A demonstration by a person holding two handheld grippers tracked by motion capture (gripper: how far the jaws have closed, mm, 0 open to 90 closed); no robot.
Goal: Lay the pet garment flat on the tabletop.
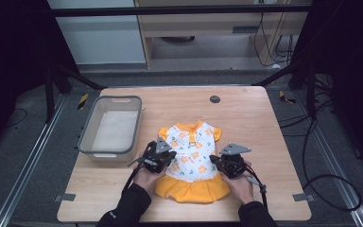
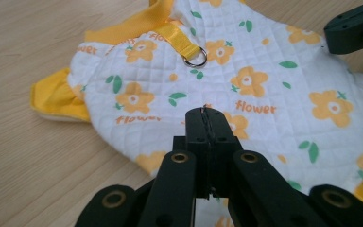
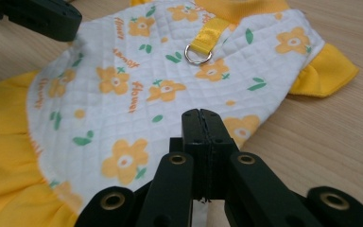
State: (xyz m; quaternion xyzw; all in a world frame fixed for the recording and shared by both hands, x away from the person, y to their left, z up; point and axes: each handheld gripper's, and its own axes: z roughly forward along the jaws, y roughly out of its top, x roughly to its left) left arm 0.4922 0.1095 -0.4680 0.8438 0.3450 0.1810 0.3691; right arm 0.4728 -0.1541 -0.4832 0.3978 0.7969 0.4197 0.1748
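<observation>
Small quilted dress [image 1: 192,156] is lying flat at table centre, a bit toward 6 o'clock: white top w/ orange flowers, green leaves and "flower" lettering, yellow collar, sleeves and skirt, plus a yellow strap ending in a metal ring [image 2: 196,57] near the neck. Left gripper [image 1: 163,158] is sitting at the dress's 9 o'clock edge, right gripper [image 1: 228,163] at its 3 o'clock edge; in both gripper views the jaws are pressed together over the white fabric, but whether cloth is pinched between them, can't tell. Table [image 1: 246,113] is light wood-grain, standing on grey floor w/ metal rails either side; dark frame and cables [image 1: 312,156] are running at 3 o'clock. Grey plastic bin [image 1: 111,125] is resting at 9 o'clock of the dress, near but apart. Small dark round disc [image 1: 214,99] is sitting at 12 o'clock.
</observation>
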